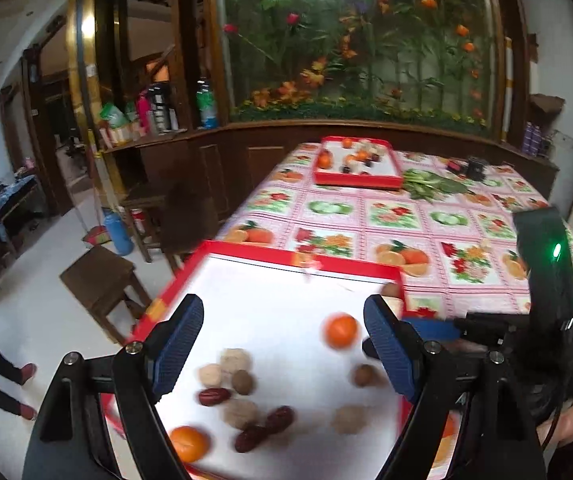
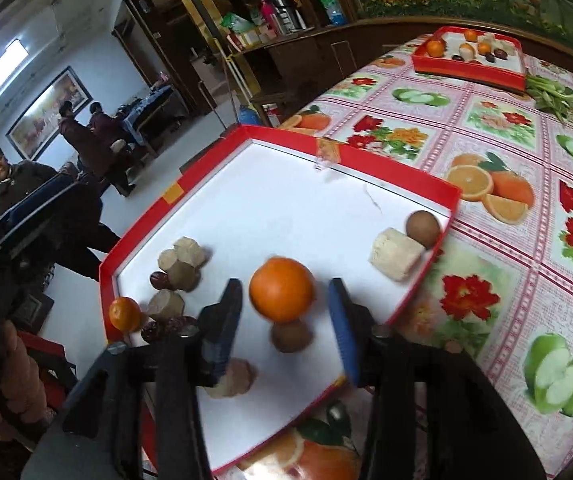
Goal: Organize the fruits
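A round, bright orange tangerine sits blurred between the right gripper's spread fingers, over the white floor of the near red tray — whether the pads touch it I cannot tell. Walnuts, red dates and a second tangerine cluster nearby. The left gripper hangs spread wide above the tray — holding nothing.
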Available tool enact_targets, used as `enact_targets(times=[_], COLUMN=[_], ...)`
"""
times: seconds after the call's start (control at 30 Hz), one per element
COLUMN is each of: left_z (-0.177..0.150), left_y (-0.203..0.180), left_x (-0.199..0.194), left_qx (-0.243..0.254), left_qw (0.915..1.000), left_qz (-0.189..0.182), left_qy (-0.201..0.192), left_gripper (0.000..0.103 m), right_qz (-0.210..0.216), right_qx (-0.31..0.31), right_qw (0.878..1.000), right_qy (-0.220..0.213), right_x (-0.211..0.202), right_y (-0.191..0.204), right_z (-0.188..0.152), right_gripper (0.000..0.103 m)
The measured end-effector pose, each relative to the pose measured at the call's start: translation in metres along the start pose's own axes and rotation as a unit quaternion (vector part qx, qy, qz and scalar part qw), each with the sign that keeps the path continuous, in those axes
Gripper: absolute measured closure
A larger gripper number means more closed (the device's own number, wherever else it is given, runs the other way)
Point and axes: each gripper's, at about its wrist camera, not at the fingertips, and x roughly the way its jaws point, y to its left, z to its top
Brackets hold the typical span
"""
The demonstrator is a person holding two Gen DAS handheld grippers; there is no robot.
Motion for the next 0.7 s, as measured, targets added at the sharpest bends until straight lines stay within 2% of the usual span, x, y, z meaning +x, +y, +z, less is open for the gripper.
enact_targets(times=[0.1,0.17,0.37,0.43,0.5,0.6,0.7], left_z=[0.000,-0.001,-0.006,-0.010,-0.015,-0.019,-0.018], left_y=[-0.020,-0.036,-0.075,-0.081,-0.087,-0.097,-0.099], left_x=[0.003,0.007,0.008,0.004,0.001,-0.006,-0.019], left_qx=[0.008,0.014,0.020,0.007,-0.004,0.011,0.011], left_qw=[0.9996,0.9986,0.9952,0.9955,0.9965,0.9973,0.9965], left_qz=[-0.025,-0.048,-0.093,-0.094,-0.083,-0.073,-0.073], left_qy=[0.005,0.013,0.020,0.013,0.009,0.001,-0.038], left_gripper=[0.021,0.021,0.021,0.019,0.013,0.004,0.001], right_qz=[-0.005,-0.029,-0.145,-0.178,-0.222,-0.269,-0.311], right_qx=[0.024,0.037,0.066,0.068,0.059,0.048,0.059], right_qw=[0.999,0.998,0.984,0.977,0.968,0.956,0.943], right_qy=[-0.028,-0.049,-0.080,-0.090,-0.099,-0.102,-0.106], right_x=[-0.025,-0.043,-0.101,-0.121,-0.143,-0.168,-0.197], right_y=[-0.021,-0.039,-0.093,-0.106,-0.114,-0.125,-0.142], right_z=[-0.002,-0.005,-0.029,-0.040,-0.054,-0.074,-0.100], right_gripper=[0.043,0.039,0.039,0.039,0.039,0.031,0.028])
